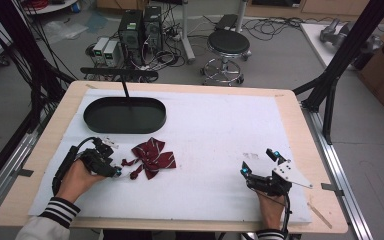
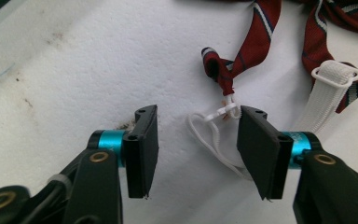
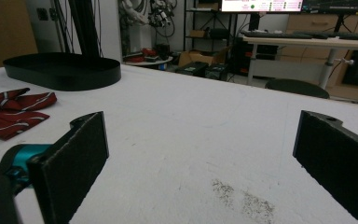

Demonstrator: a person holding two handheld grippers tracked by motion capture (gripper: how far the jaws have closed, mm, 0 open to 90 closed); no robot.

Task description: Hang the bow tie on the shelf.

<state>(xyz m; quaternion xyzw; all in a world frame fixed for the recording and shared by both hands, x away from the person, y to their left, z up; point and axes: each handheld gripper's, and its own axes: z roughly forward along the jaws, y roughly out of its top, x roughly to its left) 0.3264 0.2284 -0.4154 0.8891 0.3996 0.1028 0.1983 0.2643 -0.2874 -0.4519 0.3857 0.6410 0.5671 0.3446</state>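
A dark red striped bow tie (image 1: 152, 157) lies on the white mat left of centre, its thin tails toward my left gripper (image 1: 114, 159). In the left gripper view that gripper (image 2: 198, 114) points down at the mat with its jaws apart on either side of the tie's white cord loop (image 2: 209, 133). The small white clip lies at the right pad (image 2: 256, 140), and the pads do not press on anything. A red tail (image 2: 261, 32) and a white elastic band (image 2: 328, 88) lie just beyond. My right gripper (image 1: 258, 161) rests at the front right, open and holding nothing (image 3: 204, 121).
A black oval tray (image 1: 125, 125) with a thin upright pole (image 1: 126, 90) stands behind the bow tie (image 3: 14, 112), and the tray (image 3: 60, 70) sits far left in the right gripper view. The white mat (image 1: 220, 130) covers the wooden table. A stool (image 1: 228, 45) and computers stand beyond.
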